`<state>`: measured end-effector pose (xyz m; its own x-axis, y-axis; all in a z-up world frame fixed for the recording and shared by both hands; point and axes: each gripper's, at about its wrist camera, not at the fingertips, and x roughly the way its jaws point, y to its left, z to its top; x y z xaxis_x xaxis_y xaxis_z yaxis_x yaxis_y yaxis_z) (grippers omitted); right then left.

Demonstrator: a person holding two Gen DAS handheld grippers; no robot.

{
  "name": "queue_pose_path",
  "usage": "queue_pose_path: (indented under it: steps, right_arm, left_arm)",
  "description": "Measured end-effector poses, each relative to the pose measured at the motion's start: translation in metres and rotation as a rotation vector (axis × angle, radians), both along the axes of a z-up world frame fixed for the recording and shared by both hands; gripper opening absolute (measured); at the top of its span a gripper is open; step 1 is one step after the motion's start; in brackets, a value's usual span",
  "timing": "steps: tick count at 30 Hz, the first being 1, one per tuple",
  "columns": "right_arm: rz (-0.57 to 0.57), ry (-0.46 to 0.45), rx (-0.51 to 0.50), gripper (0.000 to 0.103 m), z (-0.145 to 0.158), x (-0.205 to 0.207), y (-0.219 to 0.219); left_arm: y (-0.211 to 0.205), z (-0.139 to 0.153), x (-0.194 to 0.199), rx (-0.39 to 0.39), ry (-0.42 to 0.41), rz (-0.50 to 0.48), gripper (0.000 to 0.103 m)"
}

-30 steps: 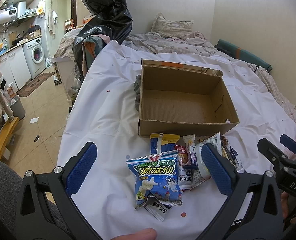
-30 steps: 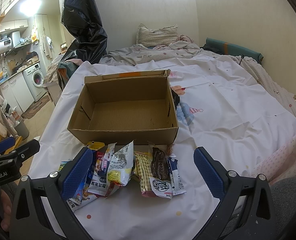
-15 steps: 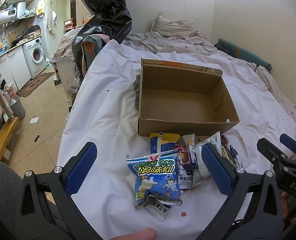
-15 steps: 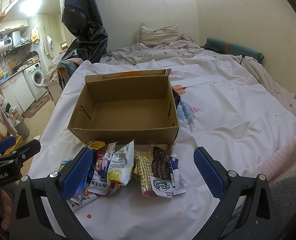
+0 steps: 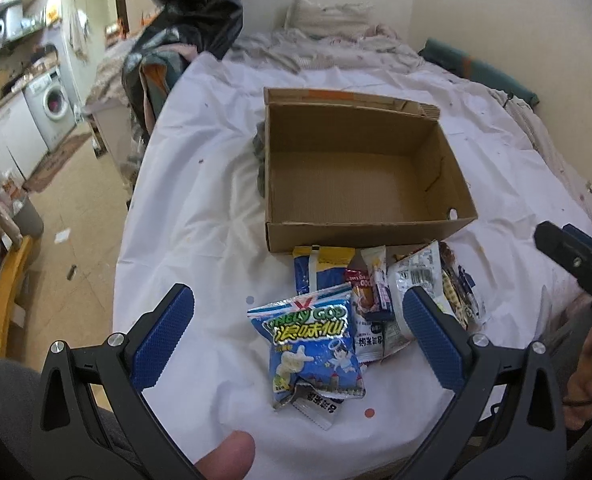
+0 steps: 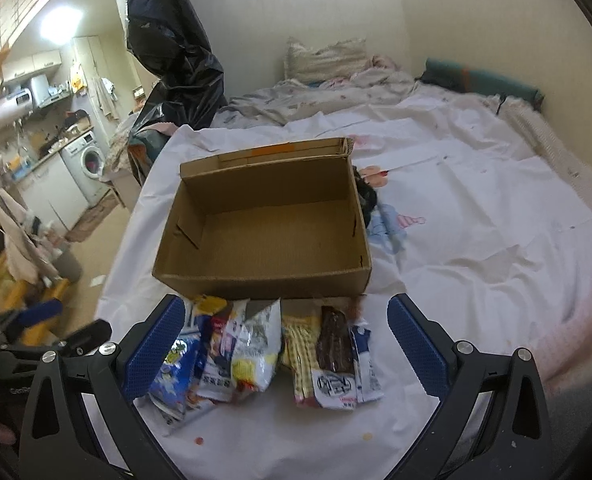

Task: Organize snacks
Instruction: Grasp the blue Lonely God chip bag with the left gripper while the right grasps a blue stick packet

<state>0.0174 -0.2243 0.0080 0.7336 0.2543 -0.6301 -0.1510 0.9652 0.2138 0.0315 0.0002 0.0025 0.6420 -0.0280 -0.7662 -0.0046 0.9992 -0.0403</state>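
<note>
An open cardboard box point(image 5: 360, 176) was seen on a white sheet point(image 5: 200, 208) spread over the bed, its inside bare, and the snack packets point(image 6: 264, 348) were heaped on the sheet just in front of its near wall. In the left wrist view a blue packet point(image 5: 316, 344) lay nearest the camera, overlapping the others. The left gripper point(image 5: 296, 332) was held with its jaws spread wide, nothing between the blue pads point(image 5: 164, 332), above the blue packet. The right gripper point(image 6: 286, 344) was likewise wide apart and empty, poised over the heap (a dark brown packet point(image 6: 334, 340) lay near its middle). A dark bundle of cloth point(image 6: 366, 194) was tucked against one side wall of the box. A black plastic bag point(image 6: 172, 52) rose beyond the bed's far left corner, with a washing machine point(image 5: 58, 102) further off.
</note>
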Motion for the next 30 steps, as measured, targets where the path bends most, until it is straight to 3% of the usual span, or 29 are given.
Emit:
queue_pose_path:
  steps: [7, 13, 16, 20, 24, 26, 30]
  right_arm:
    - [0.030, 0.114, 0.059, 0.103, -0.003, 0.043, -0.020]
    - [-0.032, 0.200, 0.113, 0.103, -0.023, 0.059, -0.040]
    - [-0.053, 0.268, 0.143, 0.103, -0.036, 0.062, -0.044]
    - [-0.062, 0.287, 0.149, 0.103, -0.040, 0.062, -0.047]
    - [-0.066, 0.293, 0.147, 0.103, -0.041, 0.062, -0.049]
    - [-0.071, 0.296, 0.148, 0.103, -0.042, 0.064, -0.051]
    - [-0.082, 0.304, 0.169, 0.103, -0.043, 0.066, -0.055]
  left_arm:
    - [0.030, -0.004, 0.045, -0.027, 0.145, 0.059, 0.103]
    - [0.034, -0.065, 0.066, -0.132, 0.439, 0.059, 0.103]
    - [0.024, -0.095, 0.063, -0.164, 0.498, 0.094, 0.103]
    - [0.008, -0.135, 0.062, -0.198, 0.598, 0.118, 0.097]
    - [0.002, -0.144, 0.061, -0.159, 0.595, 0.106, 0.081]
    - [-0.001, -0.144, 0.060, -0.149, 0.591, 0.101, 0.066]
    - [-0.004, -0.124, 0.057, -0.105, 0.559, 0.077, 0.060]
